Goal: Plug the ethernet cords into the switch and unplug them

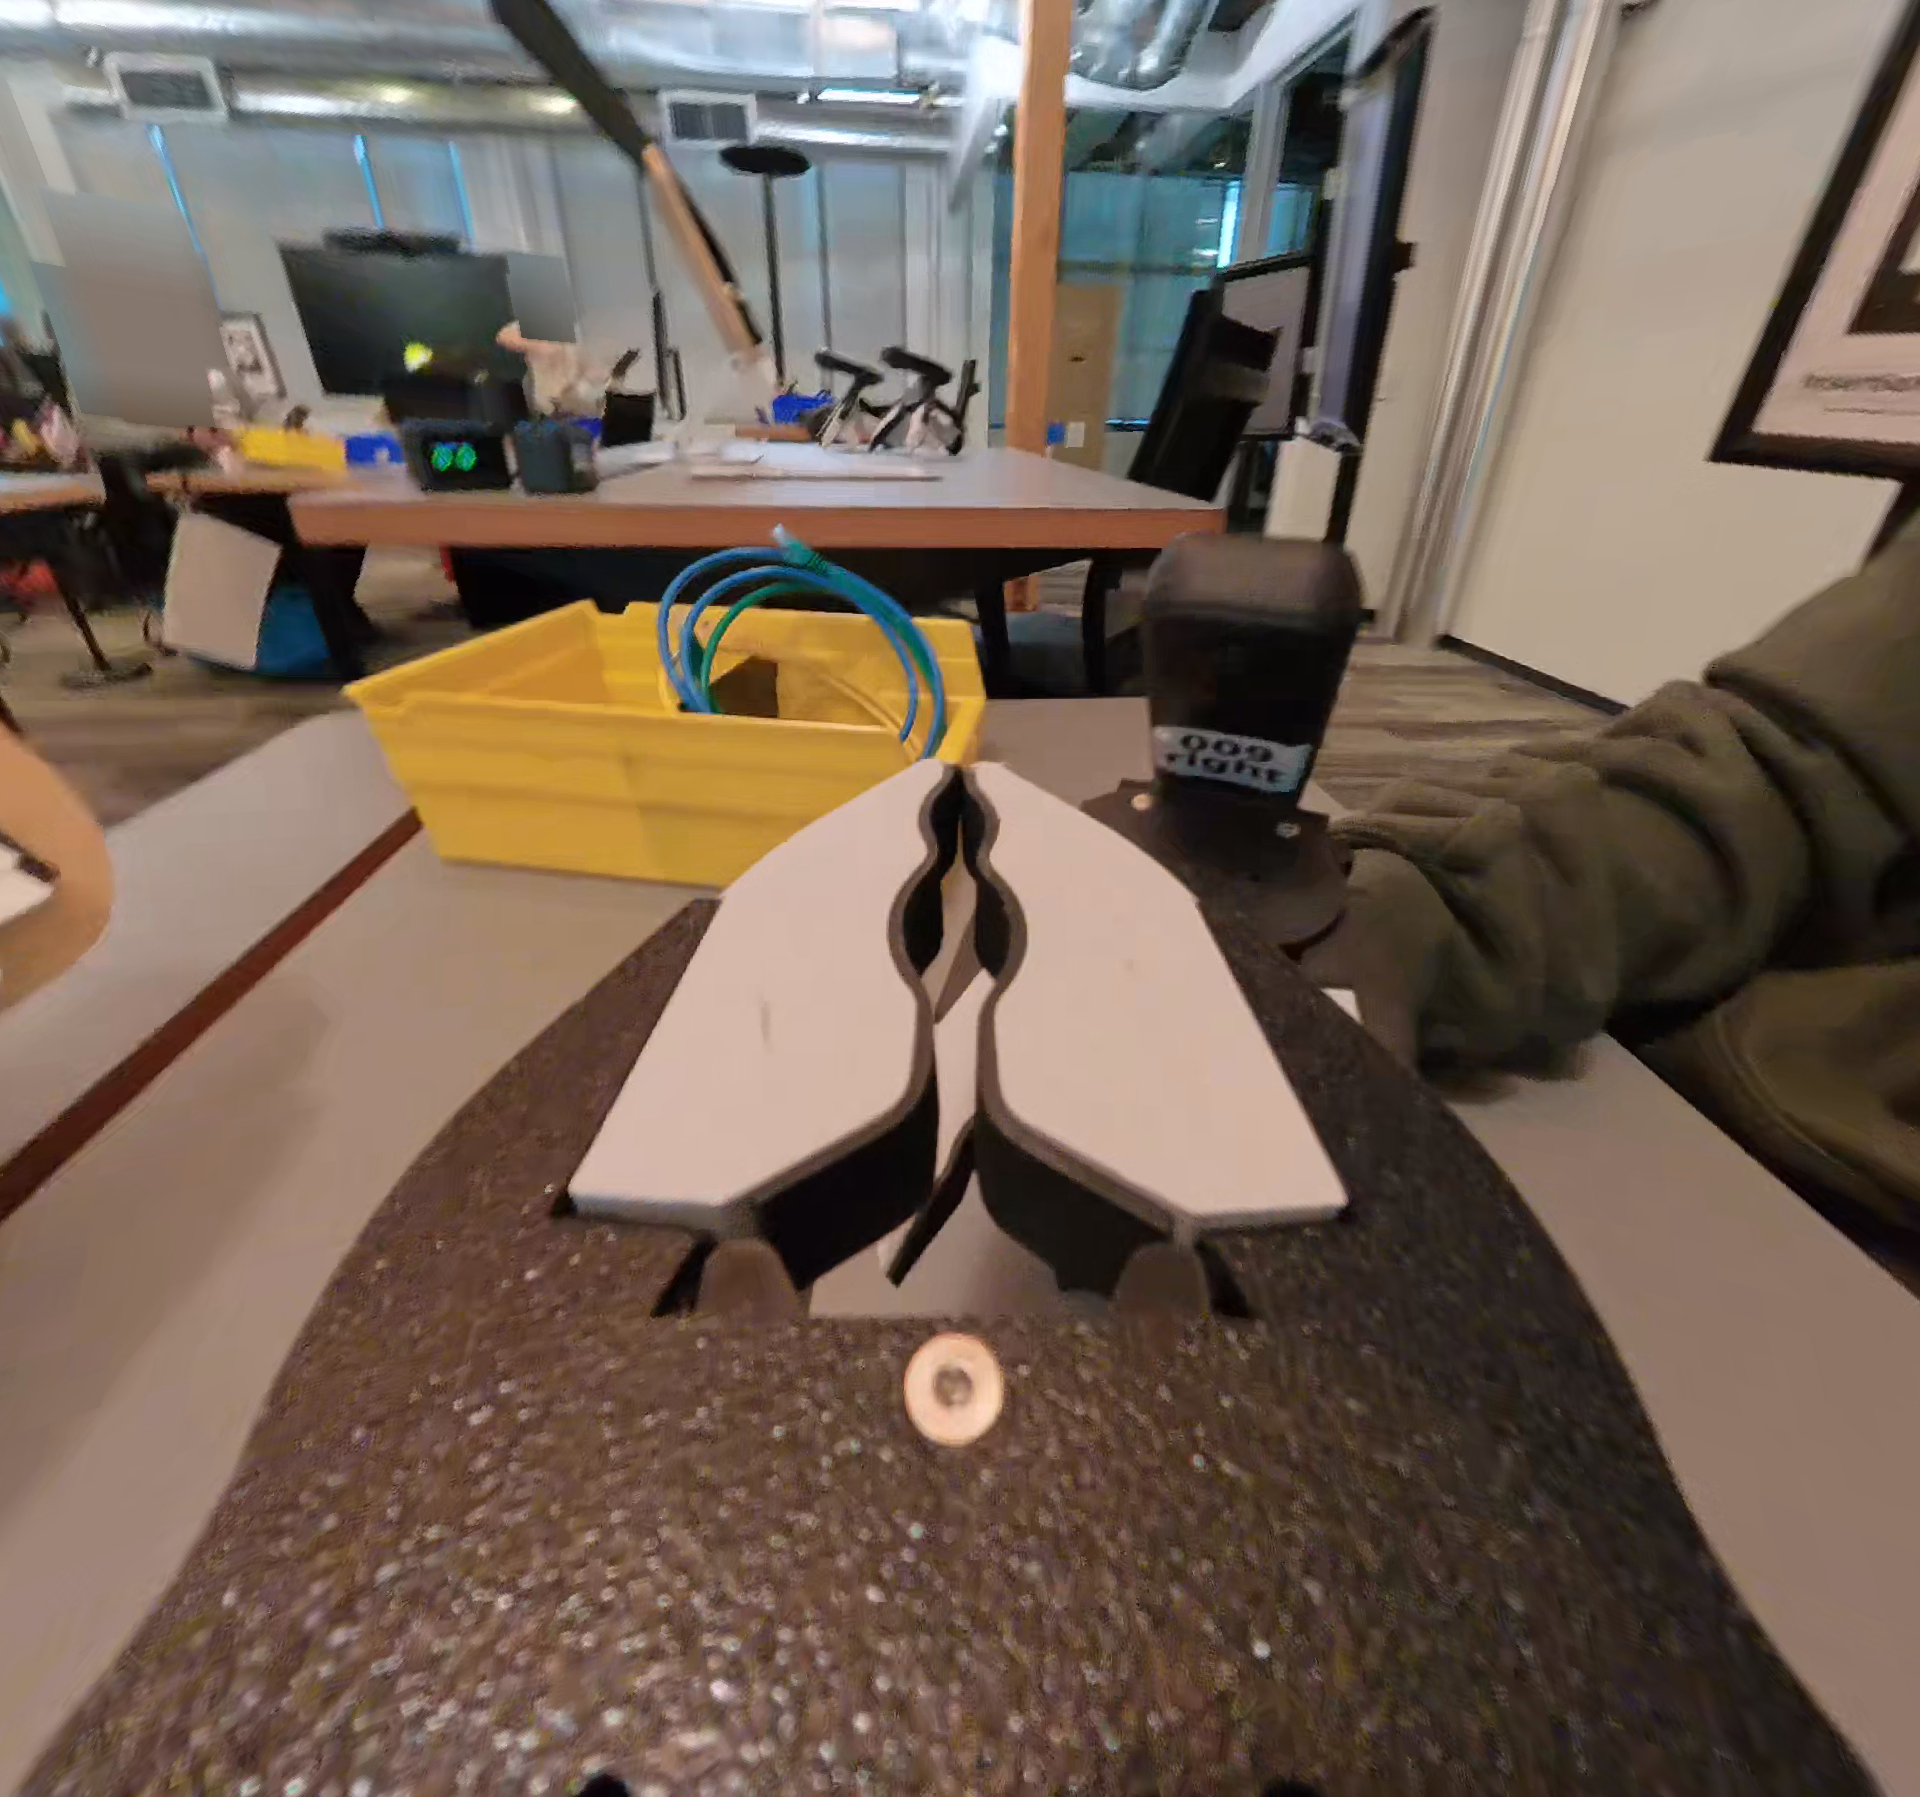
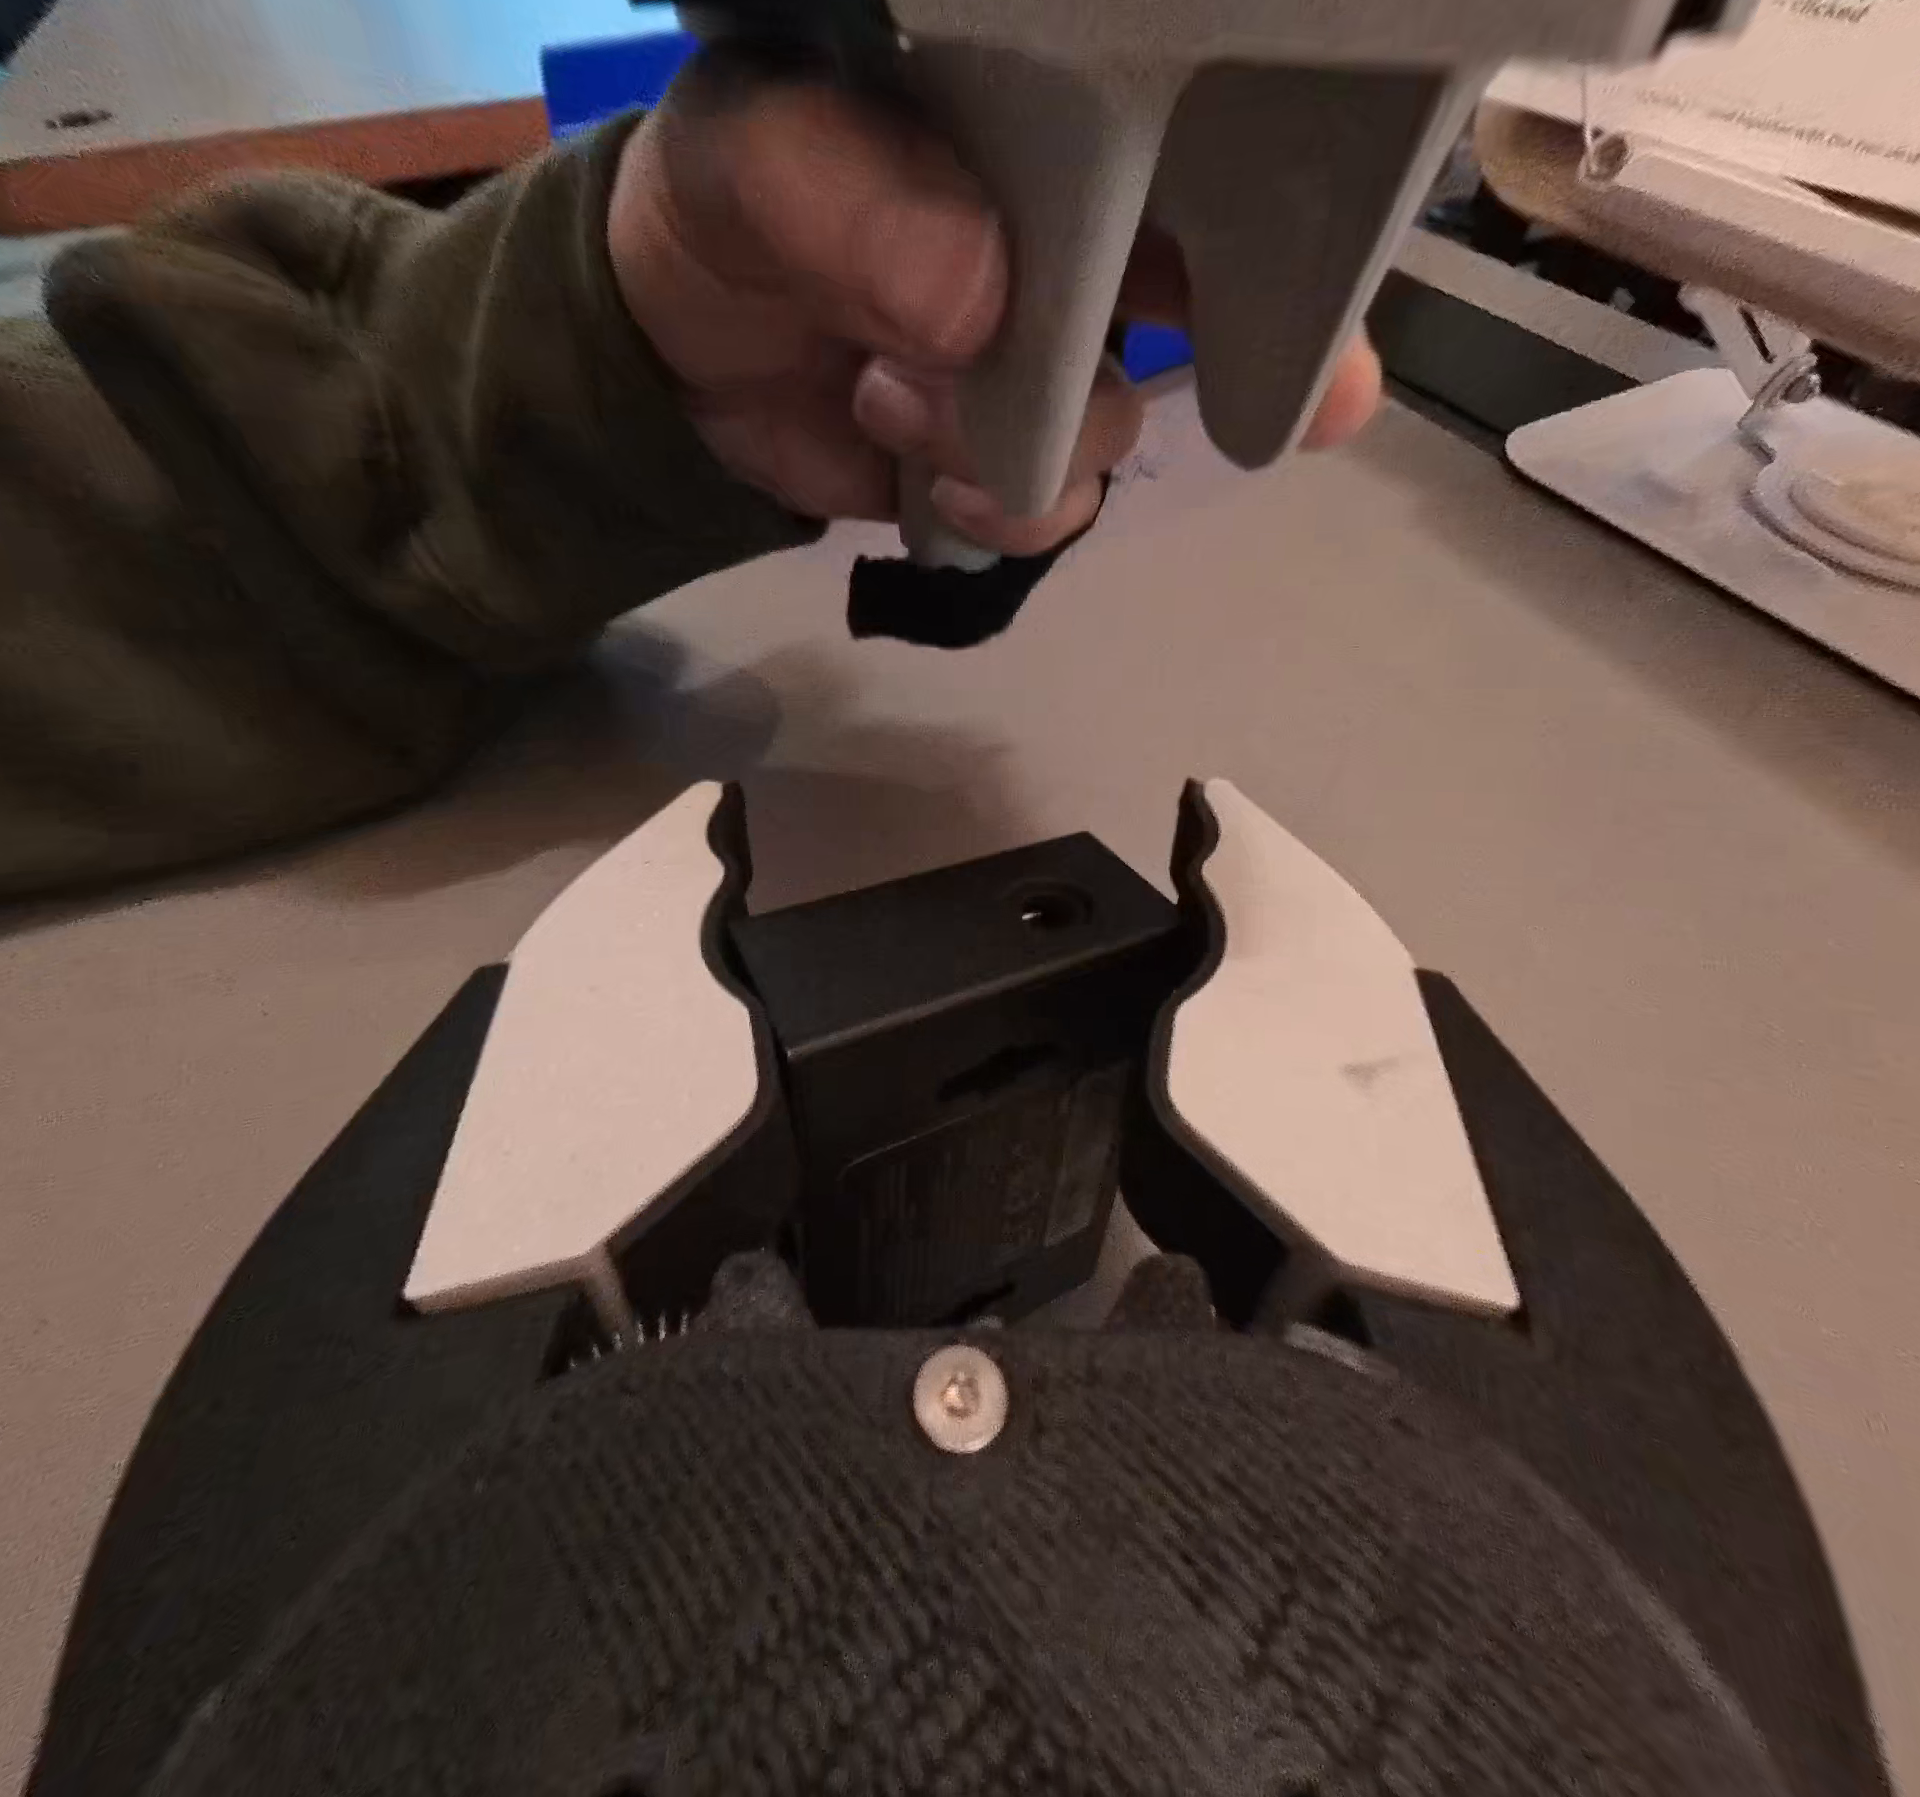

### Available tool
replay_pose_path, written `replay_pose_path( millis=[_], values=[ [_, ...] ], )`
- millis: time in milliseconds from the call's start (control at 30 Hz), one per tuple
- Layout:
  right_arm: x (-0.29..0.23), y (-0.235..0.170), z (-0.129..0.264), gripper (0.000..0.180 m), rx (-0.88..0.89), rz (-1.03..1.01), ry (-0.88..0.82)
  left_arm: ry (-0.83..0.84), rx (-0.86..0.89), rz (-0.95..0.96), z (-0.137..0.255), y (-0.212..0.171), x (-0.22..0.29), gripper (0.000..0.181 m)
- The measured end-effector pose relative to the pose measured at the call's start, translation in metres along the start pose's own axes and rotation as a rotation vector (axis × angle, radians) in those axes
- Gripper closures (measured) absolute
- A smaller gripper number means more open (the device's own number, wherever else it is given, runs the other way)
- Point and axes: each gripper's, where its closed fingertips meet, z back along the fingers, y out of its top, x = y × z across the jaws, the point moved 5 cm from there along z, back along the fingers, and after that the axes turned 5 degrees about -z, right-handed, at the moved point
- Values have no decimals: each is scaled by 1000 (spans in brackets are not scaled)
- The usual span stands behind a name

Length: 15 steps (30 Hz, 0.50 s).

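My left gripper (image 1: 961, 786) is shut and empty, held above the grey table (image 1: 468, 999). Beyond its tips stands a yellow bin (image 1: 623, 760) with looped blue and green ethernet cords (image 1: 800, 604) sticking out of it. My right gripper (image 2: 961, 802) is shut on a small black box, the switch (image 2: 956, 1020), gripped by its sides low over the table. The right gripper's black housing (image 1: 1247, 646) shows in the left wrist view, just right of the left fingers. A hand (image 2: 831, 293) holds the left gripper's grey handle (image 2: 1060, 241) above and ahead of the switch.
An olive sleeve (image 1: 1662, 864) lies along the table at the right. A white box with a printed sheet (image 2: 1714, 137) and a white stand base (image 2: 1683, 480) sit at the right of the right wrist view. Office desks with monitors (image 1: 727, 490) stand behind the bin.
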Motion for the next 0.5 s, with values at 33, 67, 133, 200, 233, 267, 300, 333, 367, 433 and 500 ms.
replay_pose_path(
  millis=[33,67,133,200,233,267,300,333,367,433,500],
  values=[
    [-1,7,2,100,32,-6,4,-11,2,-7,1,1,1,181],
    [-3,13,7,100,59,5,7,-14,12,-30,3,5,3,181],
    [0,26,20,100,72,48,-29,18,38,-85,9,16,3,181],
    [5,42,40,100,112,84,-67,25,64,-92,15,25,3,181],
    [8,53,50,100,144,97,-91,24,74,-87,17,27,2,181],
    [11,63,61,100,163,106,-100,28,82,-84,19,27,1,181],
    [14,72,71,100,175,110,-95,35,87,-80,20,27,0,181],
    [16,81,80,100,199,124,-96,34,89,-72,21,26,0,181],
    [18,90,89,100,213,140,-100,25,88,-62,20,26,0,181],
    [22,106,103,100,212,175,-105,12,79,-61,18,26,2,181],
    [21,122,116,100,232,205,-98,-2,53,-76,12,26,6,181]
  ],
)
